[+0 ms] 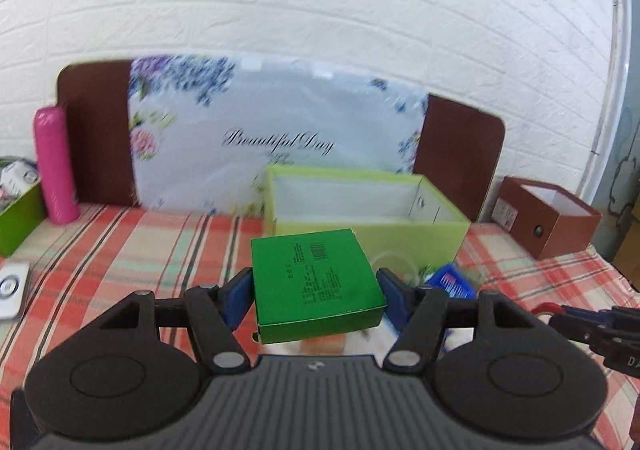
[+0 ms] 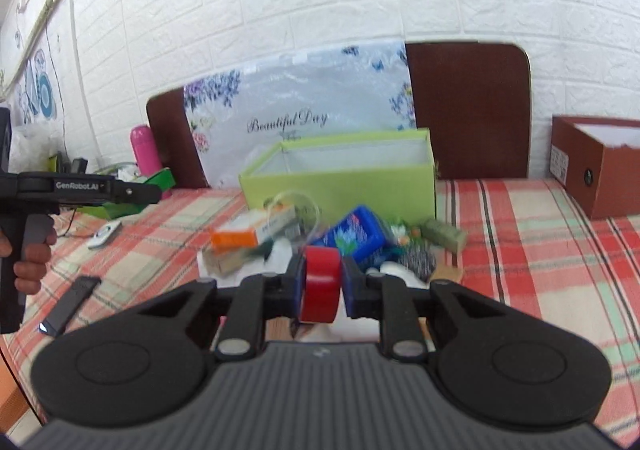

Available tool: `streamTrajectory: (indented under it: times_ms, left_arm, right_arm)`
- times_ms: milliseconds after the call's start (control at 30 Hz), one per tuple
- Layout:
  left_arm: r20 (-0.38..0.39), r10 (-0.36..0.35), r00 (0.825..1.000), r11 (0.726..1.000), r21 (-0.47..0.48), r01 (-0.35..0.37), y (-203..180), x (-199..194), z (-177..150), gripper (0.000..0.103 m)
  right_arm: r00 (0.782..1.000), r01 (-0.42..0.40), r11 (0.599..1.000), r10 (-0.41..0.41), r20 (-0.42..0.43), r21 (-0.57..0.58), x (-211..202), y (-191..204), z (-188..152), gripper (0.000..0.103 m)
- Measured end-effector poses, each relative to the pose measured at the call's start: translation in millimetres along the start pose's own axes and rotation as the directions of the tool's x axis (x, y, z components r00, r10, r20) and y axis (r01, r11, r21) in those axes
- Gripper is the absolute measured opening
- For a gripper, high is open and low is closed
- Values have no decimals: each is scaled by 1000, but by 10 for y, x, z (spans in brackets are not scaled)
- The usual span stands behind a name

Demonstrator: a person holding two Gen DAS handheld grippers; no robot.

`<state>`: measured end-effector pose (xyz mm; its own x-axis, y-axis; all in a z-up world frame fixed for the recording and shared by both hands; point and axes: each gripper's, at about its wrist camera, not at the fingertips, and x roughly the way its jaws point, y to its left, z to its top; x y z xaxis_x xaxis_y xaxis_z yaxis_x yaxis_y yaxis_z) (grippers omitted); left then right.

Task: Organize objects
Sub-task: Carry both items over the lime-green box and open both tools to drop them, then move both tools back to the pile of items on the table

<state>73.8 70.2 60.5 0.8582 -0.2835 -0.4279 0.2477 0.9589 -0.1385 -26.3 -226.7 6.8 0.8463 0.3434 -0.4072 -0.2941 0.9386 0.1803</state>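
Observation:
My left gripper (image 1: 316, 282) is shut on a flat green box (image 1: 316, 282) and holds it above the plaid cloth, just in front of the open lime-green box (image 1: 372, 230). My right gripper (image 2: 322, 282) is shut on a red tape roll (image 2: 321, 282) above a pile of small items: an orange-and-white carton (image 2: 252, 232), a blue pack (image 2: 356, 232), a clear round lid (image 2: 294, 206). The lime-green box (image 2: 340, 186) stands behind the pile. The left gripper with its green box shows at the left of the right wrist view (image 2: 156, 186).
A brown open box (image 1: 548, 218) stands at the right, also in the right wrist view (image 2: 596, 170). A pink bottle (image 1: 54, 166) and a green bin (image 1: 20, 218) stand at the left. A floral board (image 1: 276, 138) leans on the brick wall. A black flat item (image 2: 70, 306) lies on the cloth.

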Motion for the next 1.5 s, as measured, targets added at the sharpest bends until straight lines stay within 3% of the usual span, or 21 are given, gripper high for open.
streamTrajectory:
  times_ms: [267, 433, 667, 700, 767, 800, 833, 900, 1067, 1167, 1333, 1433, 1500]
  left_arm:
    - [13, -23, 1000, 1000, -1, 23, -192, 693, 501, 69]
    - [-52, 33, 998, 999, -26, -34, -172, 1308, 635, 69]
    - [-104, 28, 994, 992, -122, -41, -31, 1816, 652, 74]
    - [-126, 36, 991, 990, -129, -53, -20, 1862, 648, 87]
    - [-176, 121, 977, 985, -102, -140, -31, 1914, 617, 93]
    - [-190, 164, 968, 982, -64, -179, -42, 1932, 594, 93]
    - [-198, 194, 961, 979, -28, -203, -47, 1944, 573, 93]
    - [-207, 210, 956, 977, 0, -215, -30, 1906, 524, 93]
    - [-118, 119, 986, 990, -67, -128, -35, 1398, 460, 93]
    - [-98, 119, 988, 990, -63, -125, -140, 1077, 420, 93]
    - [-157, 176, 972, 983, -19, -181, -318, 662, 161, 94]
    - [-167, 138, 976, 986, -71, -152, -349, 461, -84, 94]
    - [-181, 153, 972, 985, -57, -165, -424, 372, -243, 94]
  right_arm:
    - [998, -7, 999, 4, 64, 48, 658, -206, 700, 19]
    - [1000, 23, 994, -25, 13, 111, 1356, -422, 940, 19]
    - [994, 93, 981, -83, -65, 168, 2125, -581, 973, 19]
    - [994, 96, 978, -84, -72, 184, 2190, -610, 957, 21]
    - [995, 86, 974, -73, -70, 209, 2232, -661, 913, 53]
    - [994, 103, 971, -93, -56, 216, 2208, -669, 890, 76]
    - [993, 115, 972, -110, -32, 207, 2162, -666, 864, 83]
    - [992, 127, 978, -126, -14, 166, 2085, -657, 838, 85]
    - [990, 136, 971, -140, 6, 196, 1707, -667, 871, 101]
    - [990, 112, 968, -129, 64, 225, 1313, -641, 885, 103]
    - [975, 145, 964, -177, 134, 222, 650, -535, 706, 103]
    - [972, 155, 973, -182, 152, 173, 352, -441, 509, 103]
    - [977, 152, 978, -171, 131, 140, 202, -378, 385, 103]
